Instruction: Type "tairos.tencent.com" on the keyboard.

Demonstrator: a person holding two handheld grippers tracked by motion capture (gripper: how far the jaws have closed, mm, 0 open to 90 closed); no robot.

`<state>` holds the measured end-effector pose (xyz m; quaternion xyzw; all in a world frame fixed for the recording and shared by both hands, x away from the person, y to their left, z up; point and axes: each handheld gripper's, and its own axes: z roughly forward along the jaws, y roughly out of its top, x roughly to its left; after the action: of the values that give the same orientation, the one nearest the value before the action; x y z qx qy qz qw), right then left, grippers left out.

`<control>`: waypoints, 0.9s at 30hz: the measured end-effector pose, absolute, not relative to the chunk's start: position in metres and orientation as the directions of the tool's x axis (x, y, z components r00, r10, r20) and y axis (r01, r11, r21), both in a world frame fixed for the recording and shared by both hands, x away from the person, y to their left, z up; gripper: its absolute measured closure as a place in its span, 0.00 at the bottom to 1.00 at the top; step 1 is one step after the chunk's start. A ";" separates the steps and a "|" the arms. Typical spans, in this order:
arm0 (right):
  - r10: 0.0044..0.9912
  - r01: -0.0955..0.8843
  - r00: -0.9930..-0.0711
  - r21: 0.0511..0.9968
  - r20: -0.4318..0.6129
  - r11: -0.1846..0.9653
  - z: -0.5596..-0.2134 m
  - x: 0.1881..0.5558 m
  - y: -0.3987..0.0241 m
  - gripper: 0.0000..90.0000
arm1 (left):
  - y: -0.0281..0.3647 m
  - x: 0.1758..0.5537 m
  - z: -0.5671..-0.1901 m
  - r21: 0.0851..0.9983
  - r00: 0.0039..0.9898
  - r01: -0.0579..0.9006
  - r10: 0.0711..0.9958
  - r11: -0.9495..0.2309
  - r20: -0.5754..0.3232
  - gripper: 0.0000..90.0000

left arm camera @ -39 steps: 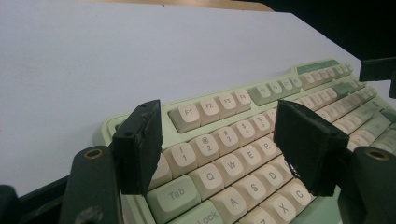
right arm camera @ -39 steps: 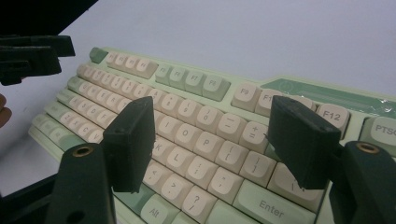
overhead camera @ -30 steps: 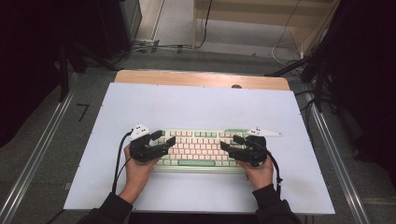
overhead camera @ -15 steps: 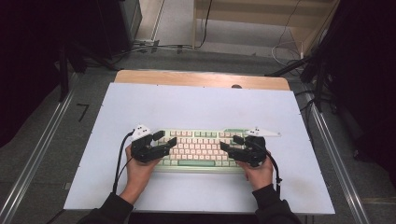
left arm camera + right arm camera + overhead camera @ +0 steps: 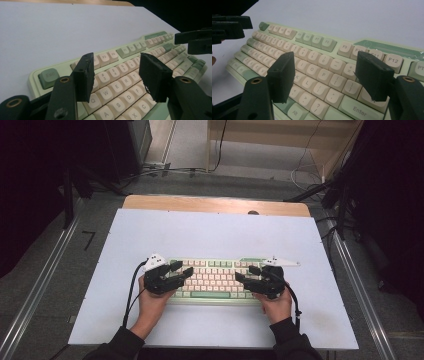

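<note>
Both grippers hover, fingers spread, over the pale green-and-cream keyboard; the left gripper, its fingers just closing on nothing, risks mashing neighbouring keys.

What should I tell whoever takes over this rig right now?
Left gripper: over the left end of the keyboard, jaws have just been closing, nothing between them.
Right gripper: over the right end, jaws open, holding nothing.
Keyboard: flat on the white table, near the front edge.
Done: both grippers are in place at the ends.
Left: probably closing on or pressing the keyboard; no grip yet.
</note>
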<state>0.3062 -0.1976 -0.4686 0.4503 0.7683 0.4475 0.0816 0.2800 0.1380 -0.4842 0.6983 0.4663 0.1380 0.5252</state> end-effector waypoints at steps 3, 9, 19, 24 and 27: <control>0.764 0.620 -0.582 0.761 0.280 0.194 -0.469 0.307 -0.197 0.34 | 0.136 0.281 -0.483 0.864 0.537 0.504 0.788 -0.012 -0.302 0.58; 0.763 0.620 -0.584 0.759 0.276 0.201 -0.470 0.306 -0.196 0.34 | 0.127 0.283 -0.478 0.866 0.604 0.496 0.739 -0.056 -0.298 0.97; 0.761 0.620 -0.587 0.758 0.276 0.204 -0.470 0.306 -0.194 0.34 | 0.097 0.295 -0.479 0.833 0.645 0.534 0.708 -0.148 -0.288 1.00; 0.761 0.622 -0.586 0.757 0.279 0.202 -0.470 0.306 -0.195 0.34 | 0.084 0.297 -0.483 0.809 0.644 0.550 0.723 -0.209 -0.251 1.00; 0.761 0.622 -0.586 0.757 0.278 0.202 -0.470 0.306 -0.195 0.34 | 0.081 0.298 -0.485 0.800 0.639 0.555 0.732 -0.227 -0.236 1.00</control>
<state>0.3059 -0.1946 -0.4699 0.4481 0.7712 0.4453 0.0782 0.2979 0.0810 -0.4846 0.7775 0.4141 0.0955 0.4636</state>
